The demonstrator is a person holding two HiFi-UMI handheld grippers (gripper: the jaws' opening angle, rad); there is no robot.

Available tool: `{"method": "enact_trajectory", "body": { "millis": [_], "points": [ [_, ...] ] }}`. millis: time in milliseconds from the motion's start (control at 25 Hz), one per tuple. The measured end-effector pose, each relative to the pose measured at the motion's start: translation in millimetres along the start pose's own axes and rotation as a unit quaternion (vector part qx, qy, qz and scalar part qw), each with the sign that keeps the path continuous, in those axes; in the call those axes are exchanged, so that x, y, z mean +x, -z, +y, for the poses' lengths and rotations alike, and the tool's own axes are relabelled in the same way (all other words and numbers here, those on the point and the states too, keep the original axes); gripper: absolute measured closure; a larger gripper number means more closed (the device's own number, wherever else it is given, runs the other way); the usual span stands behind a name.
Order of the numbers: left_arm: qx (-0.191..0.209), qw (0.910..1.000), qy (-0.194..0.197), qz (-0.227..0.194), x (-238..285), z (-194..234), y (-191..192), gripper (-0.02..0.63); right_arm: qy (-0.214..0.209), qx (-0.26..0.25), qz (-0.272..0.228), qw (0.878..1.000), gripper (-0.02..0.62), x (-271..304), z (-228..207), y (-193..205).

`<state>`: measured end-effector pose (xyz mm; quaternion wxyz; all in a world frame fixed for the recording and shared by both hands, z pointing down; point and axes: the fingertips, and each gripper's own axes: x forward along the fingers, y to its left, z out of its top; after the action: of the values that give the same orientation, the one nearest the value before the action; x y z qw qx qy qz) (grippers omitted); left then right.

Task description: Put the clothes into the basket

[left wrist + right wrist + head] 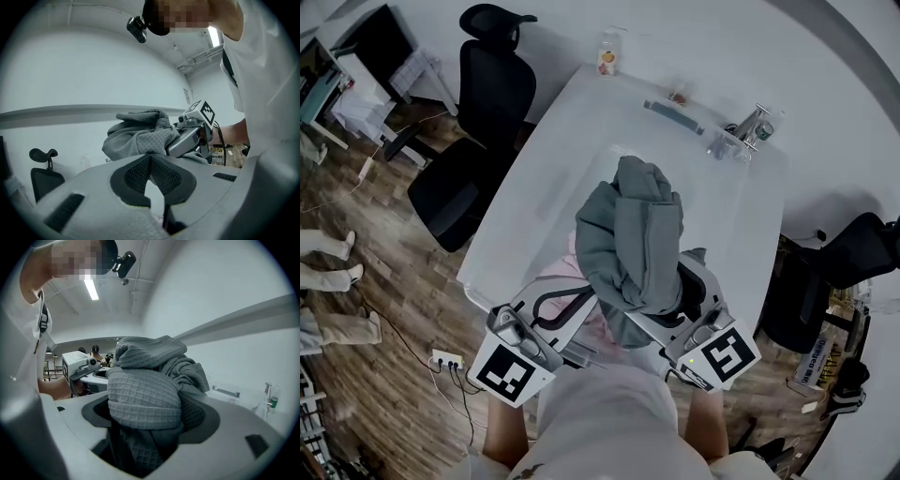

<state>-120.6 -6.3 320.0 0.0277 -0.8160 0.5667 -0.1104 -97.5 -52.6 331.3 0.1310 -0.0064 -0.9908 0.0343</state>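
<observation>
A bulky grey waffle-knit garment (633, 244) hangs in a heap over my right gripper (675, 300), above the near half of the white table (581, 122). In the right gripper view the garment (145, 394) fills the wide gap of the right gripper (145, 427), whose pads are shut on it. My left gripper (567, 309) is beside it to the left, over a pale pink cloth (558, 274). The left gripper (151, 180) has its pads meeting at the tips, with pale weave showing under the slit. From there the grey garment (140, 136) is some way off. I cannot make out a basket.
A black office chair (478, 122) stands left of the table and another dark chair (853, 248) at the right. A small bottle (607, 54) and a metal fixture (741, 136) sit at the table's far edge. A power strip (445, 361) lies on the wood floor.
</observation>
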Motion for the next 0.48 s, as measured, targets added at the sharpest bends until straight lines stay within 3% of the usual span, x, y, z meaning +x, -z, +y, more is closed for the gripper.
{"method": "enact_trajectory", "body": {
  "millis": [480],
  "points": [
    [-0.032,0.9975,-0.052,0.037,-37.0,13.0,34.6,0.601,-0.057,0.015,0.067,0.996,0.216,47.8,22.3,42.3]
  ]
}}
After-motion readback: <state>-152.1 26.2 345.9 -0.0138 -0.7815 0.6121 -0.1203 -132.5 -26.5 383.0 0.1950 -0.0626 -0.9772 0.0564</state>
